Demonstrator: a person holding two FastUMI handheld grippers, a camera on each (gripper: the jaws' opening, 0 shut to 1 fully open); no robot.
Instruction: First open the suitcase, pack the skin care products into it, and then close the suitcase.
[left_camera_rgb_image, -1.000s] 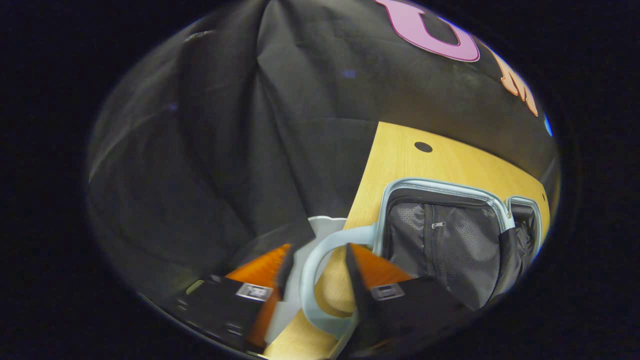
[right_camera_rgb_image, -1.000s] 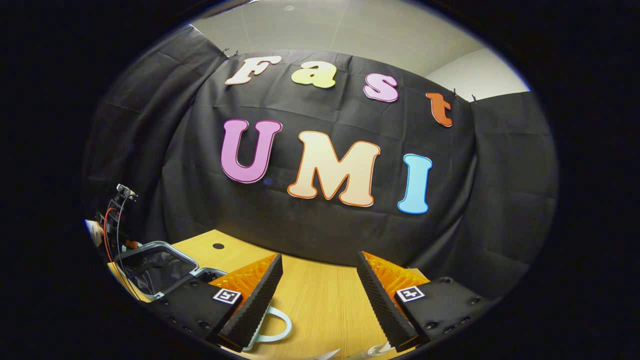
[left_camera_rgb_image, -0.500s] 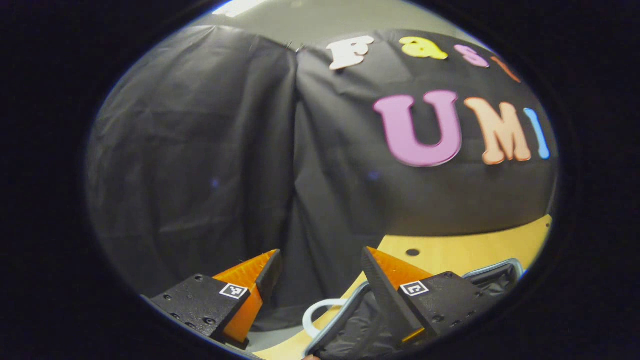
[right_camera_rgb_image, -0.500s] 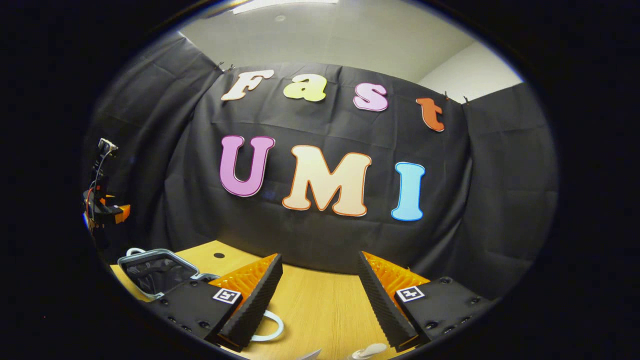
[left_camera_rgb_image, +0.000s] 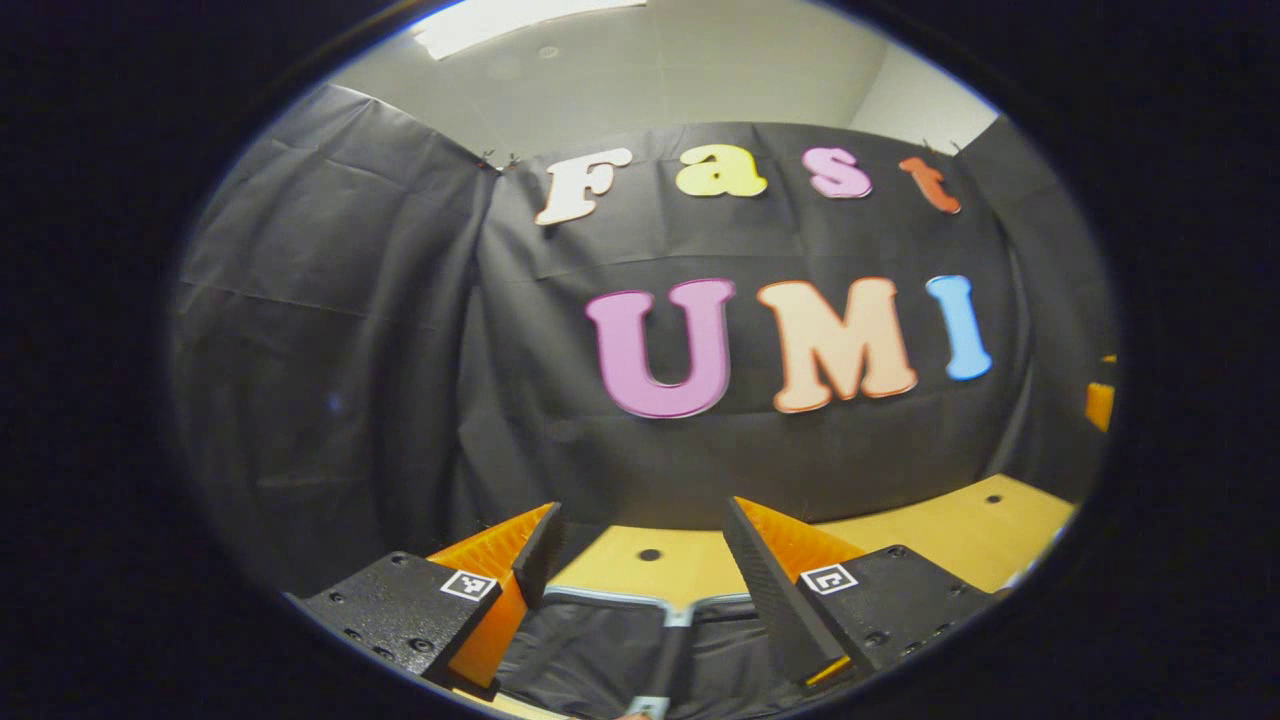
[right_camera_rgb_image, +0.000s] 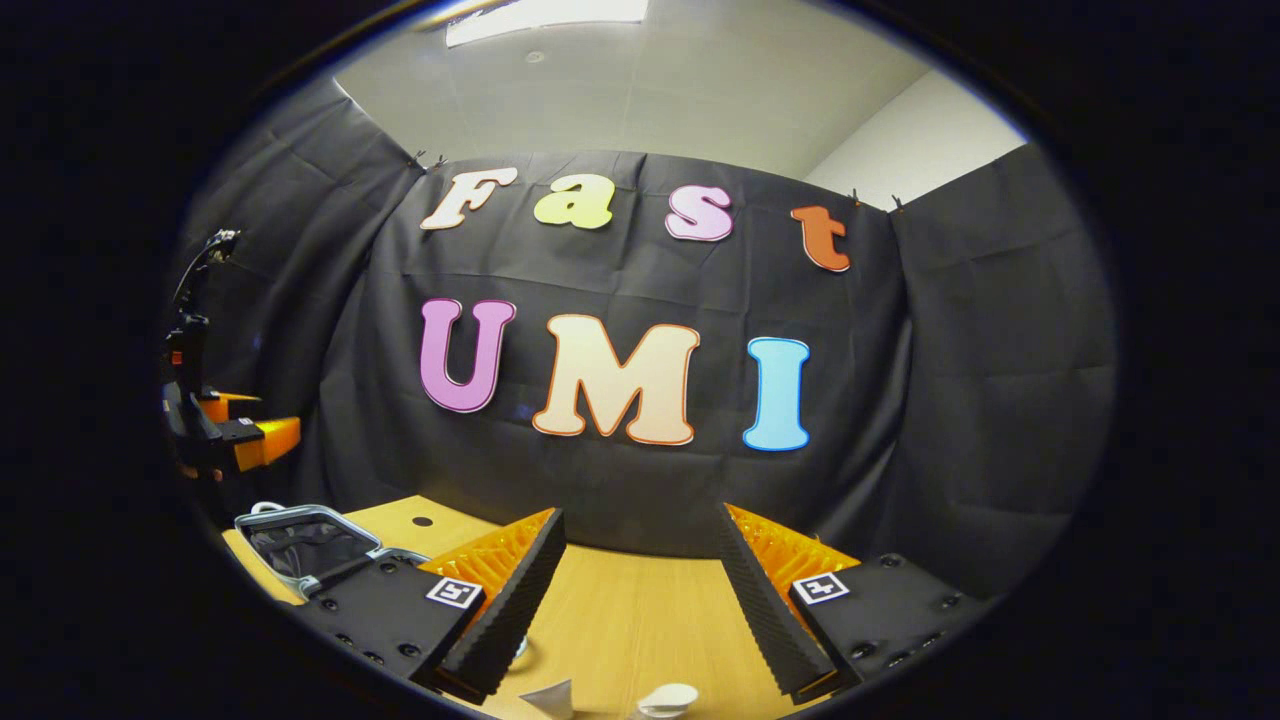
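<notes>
Below left tool (left_camera_rgb_image: 635, 590), open suitcase (left_camera_rgb_image: 600, 650) lining

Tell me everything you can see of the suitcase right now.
The suitcase lies open flat on the wooden table, at its left end in the right gripper view. It has a pale blue-grey rim and dark fabric lining. In the left gripper view its two halves meet below the left gripper, whose open fingers hover above without touching. I can't make out anything packed inside.
</notes>
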